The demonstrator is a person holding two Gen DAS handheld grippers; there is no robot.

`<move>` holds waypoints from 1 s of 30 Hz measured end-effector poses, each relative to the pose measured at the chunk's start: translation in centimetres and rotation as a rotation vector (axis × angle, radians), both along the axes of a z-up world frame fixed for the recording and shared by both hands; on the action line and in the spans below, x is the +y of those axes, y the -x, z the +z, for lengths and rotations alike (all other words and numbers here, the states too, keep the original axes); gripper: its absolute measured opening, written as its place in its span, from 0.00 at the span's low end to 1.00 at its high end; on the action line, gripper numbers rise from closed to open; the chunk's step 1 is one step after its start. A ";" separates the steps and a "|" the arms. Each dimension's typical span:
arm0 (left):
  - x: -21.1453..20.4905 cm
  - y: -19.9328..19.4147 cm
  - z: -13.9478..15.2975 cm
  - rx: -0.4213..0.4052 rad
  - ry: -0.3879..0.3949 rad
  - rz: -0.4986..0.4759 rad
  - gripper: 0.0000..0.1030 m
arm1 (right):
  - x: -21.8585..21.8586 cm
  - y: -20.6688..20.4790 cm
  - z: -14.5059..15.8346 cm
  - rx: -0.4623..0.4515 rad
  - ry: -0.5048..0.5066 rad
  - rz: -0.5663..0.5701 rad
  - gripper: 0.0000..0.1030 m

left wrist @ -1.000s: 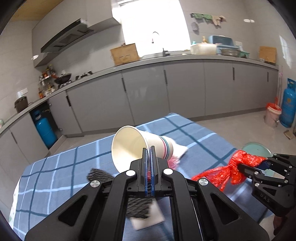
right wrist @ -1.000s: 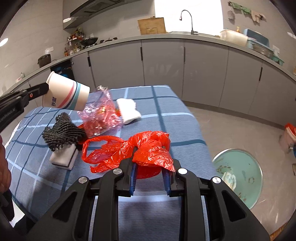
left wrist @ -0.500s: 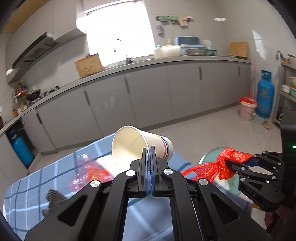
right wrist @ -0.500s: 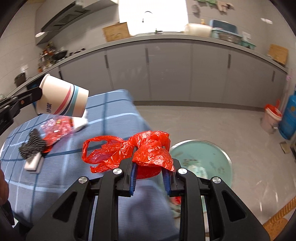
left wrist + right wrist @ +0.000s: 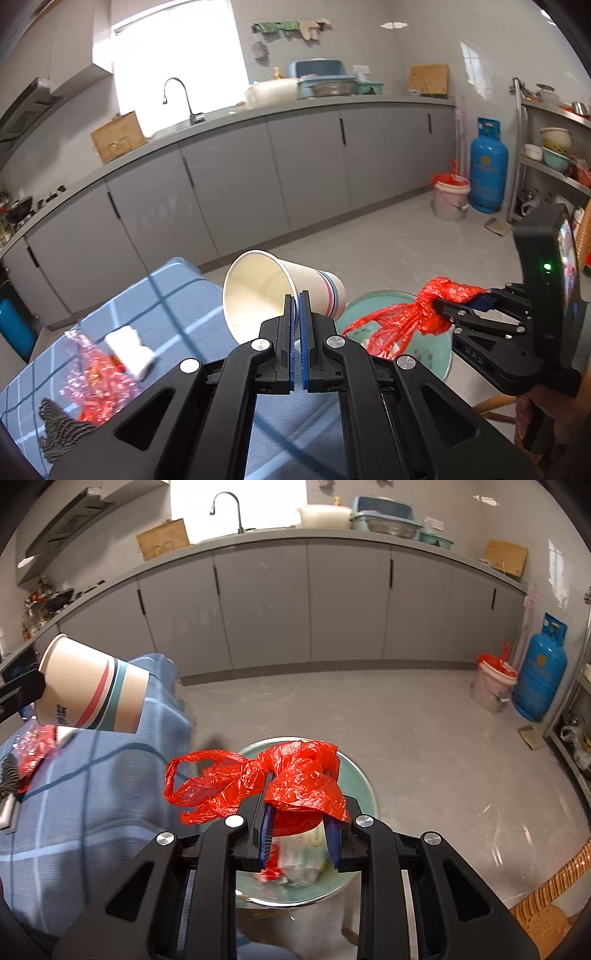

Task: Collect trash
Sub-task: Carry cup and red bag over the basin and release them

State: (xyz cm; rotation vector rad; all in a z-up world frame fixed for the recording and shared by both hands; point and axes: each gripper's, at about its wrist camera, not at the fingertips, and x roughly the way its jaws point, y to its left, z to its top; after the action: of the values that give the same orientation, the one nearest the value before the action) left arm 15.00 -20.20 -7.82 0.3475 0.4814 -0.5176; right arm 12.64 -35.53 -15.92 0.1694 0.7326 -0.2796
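Note:
My left gripper [image 5: 297, 308] is shut on the rim of a white paper cup [image 5: 266, 291] with pink and teal stripes, held on its side above the table's right end. The cup [image 5: 92, 688] also shows at the left of the right wrist view. My right gripper [image 5: 299, 821] is shut on a crumpled red plastic bag [image 5: 280, 779], hanging over a round teal trash bin [image 5: 356, 775] that holds some litter. In the left wrist view the right gripper [image 5: 458, 304] and its red bag [image 5: 413, 314] hover above the bin [image 5: 428, 354].
A blue checked table [image 5: 173, 306] carries a pink foil wrapper [image 5: 96, 376], a white sponge [image 5: 129, 349] and a dark scrubber [image 5: 59, 432]. Grey cabinets [image 5: 332, 602] line the far wall. A blue gas cylinder [image 5: 541, 672] and a pink bucket [image 5: 493, 685] stand at the right. A wicker edge [image 5: 546, 897] is nearby.
Both grippers swung right, off the table toward the teal bin, keeping the cup and the red bag. The bin now sits right under the right gripper.

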 end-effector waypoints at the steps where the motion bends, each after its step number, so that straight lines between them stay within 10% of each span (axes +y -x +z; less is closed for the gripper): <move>1: -0.5 -0.1 -0.3 0.005 -0.004 -0.005 0.04 | -0.4 -0.2 -0.4 0.007 0.000 -0.004 0.24; 10: -3.8 -1.5 -3.4 0.084 -0.038 -0.067 0.09 | -3.1 -1.7 -4.1 0.044 -0.029 -0.037 0.30; 13: -4.1 -1.5 -4.1 0.081 -0.047 -0.054 0.62 | -3.7 -1.8 -5.1 0.037 -0.047 -0.043 0.60; 30: 1.1 -2.7 -2.4 0.063 -0.036 0.085 0.71 | -3.2 -1.2 -5.4 0.045 -0.080 -0.065 0.77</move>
State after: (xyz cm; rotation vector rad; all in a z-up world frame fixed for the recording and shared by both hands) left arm 17.68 -19.11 -10.26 0.3445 0.5650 -0.4390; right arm 13.82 -38.69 -21.33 0.2640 0.7846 -0.3167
